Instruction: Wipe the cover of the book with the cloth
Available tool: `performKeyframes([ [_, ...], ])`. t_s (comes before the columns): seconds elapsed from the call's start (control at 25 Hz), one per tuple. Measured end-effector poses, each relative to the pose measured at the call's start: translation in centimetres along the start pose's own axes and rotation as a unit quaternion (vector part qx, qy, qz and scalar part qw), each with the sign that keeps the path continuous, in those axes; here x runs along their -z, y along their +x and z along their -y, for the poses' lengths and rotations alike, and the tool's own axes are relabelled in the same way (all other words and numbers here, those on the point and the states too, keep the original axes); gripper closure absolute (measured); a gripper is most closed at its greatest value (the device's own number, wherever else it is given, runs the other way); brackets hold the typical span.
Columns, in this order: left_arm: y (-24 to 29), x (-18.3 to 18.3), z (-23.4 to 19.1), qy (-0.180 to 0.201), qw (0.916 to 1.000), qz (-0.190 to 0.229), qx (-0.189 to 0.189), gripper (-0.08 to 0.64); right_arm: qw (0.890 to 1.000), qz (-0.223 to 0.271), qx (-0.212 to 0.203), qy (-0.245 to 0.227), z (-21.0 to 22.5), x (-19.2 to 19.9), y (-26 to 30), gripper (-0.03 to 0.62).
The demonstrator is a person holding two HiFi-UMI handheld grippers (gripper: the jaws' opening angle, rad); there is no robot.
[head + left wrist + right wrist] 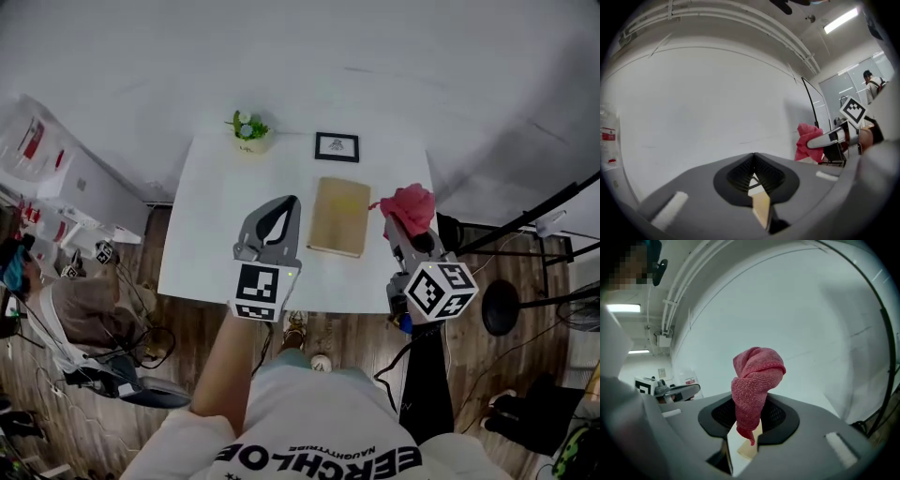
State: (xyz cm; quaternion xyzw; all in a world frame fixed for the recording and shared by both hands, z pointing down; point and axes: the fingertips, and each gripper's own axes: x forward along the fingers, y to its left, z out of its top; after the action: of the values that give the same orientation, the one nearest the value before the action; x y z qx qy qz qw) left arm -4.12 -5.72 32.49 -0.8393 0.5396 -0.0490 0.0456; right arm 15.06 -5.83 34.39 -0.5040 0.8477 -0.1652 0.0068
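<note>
Head view: book (338,217) lies flat mid white table (202,234), red cloth (410,206) held up just beside its right edge, prob. not touching; left gripper view: left gripper (753,161) jaws together, empty; right gripper view: right gripper (751,423) clamped on cloth, so pickup done, wiping not yet begun.

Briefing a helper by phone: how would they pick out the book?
Start at the white table. The book lies flat at its middle, on the near side of a small framed picture. It is the only flat tan slab: the picture is dark-framed, the red cloth crumpled.
</note>
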Motion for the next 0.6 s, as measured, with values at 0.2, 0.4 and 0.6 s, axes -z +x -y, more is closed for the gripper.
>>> performKeyframes([
  [0.2,5.2,-0.3,-2.4,0.014,0.9990,0.030,0.032,0.503,0.998,0.003,0.047,-0.049,2.0,-1.1,5.3,0.489],
  [0.4,9.5,1.2,-4.9,0.002,0.9986,0.030,0.044,0.503,0.999,-0.026,0.039,-0.004,2.4,0.2,9.4,0.489],
  [0.6,12.2,3.6,-6.9,-0.023,0.9987,0.014,0.043,0.503,0.995,-0.075,0.052,0.042,3.3,2.7,12.8,0.489],
])
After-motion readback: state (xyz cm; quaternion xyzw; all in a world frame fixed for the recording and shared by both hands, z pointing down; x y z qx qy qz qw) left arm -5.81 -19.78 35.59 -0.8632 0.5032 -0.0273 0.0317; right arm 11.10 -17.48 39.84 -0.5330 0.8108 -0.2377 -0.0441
